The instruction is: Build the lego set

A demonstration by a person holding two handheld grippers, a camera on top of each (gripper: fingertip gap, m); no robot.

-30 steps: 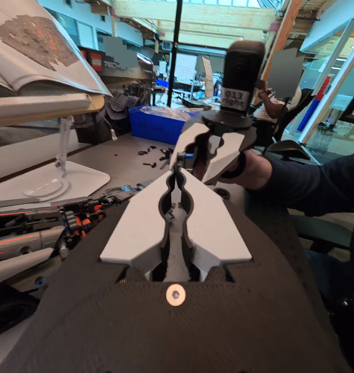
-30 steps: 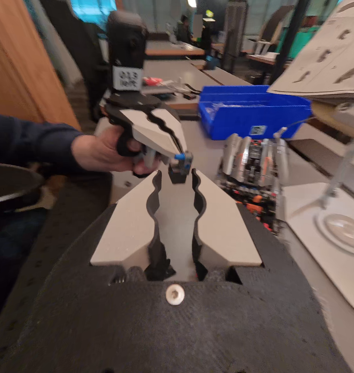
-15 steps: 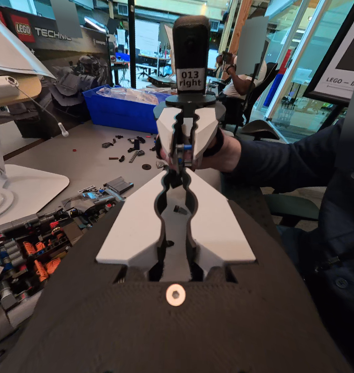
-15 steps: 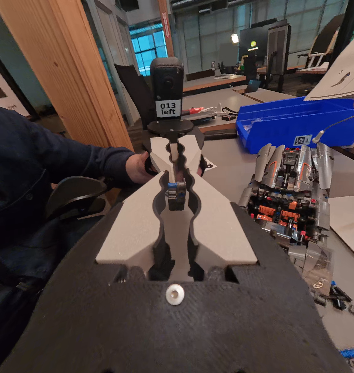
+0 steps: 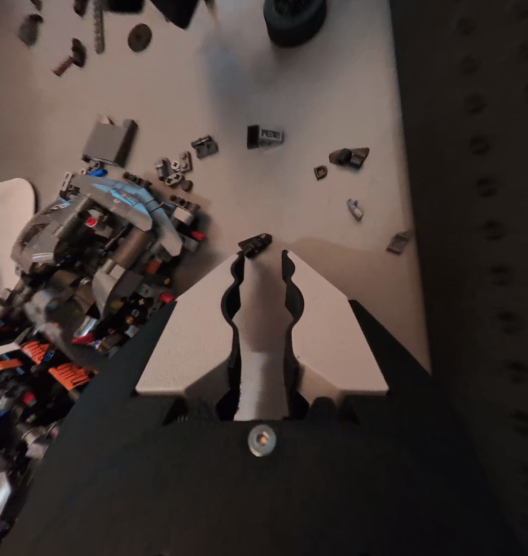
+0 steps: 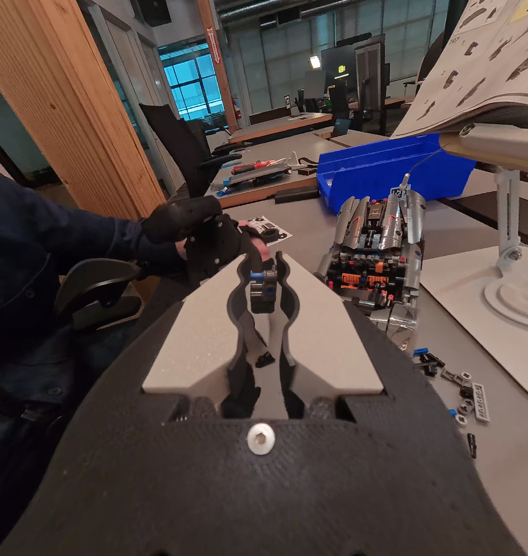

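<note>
The grey and orange lego car point(image 5: 91, 255) lies on the table at the left; in the right wrist view it stands right of centre point(image 6: 377, 255). My left gripper point(image 5: 262, 252) is open and empty, pointing down at the table. A small black piece point(image 5: 254, 244) lies just beyond its left fingertip. My right gripper point(image 6: 260, 255) is shut on a small dark grey assembly with blue pins point(image 6: 264, 288), held up above the table edge. The left gripper's black housing point(image 6: 208, 243) shows behind it, in a person's hand.
Loose grey and black pieces point(image 5: 264, 140) and a black tyre point(image 5: 294, 21) lie on the table; more pieces point(image 6: 467, 391) lie by the right gripper. A blue bin point(image 6: 392, 168), an instruction booklet point(image 6: 482, 75) on a white stand point(image 6: 512, 301), and a wooden pillar point(image 6: 61, 105) are around. Spacing between my two grippers at the tips: around 15 cm.
The two grippers met tip to tip around the small assembly. The left gripper has since let go and swung down over the table; the right gripper keeps the assembly.
</note>
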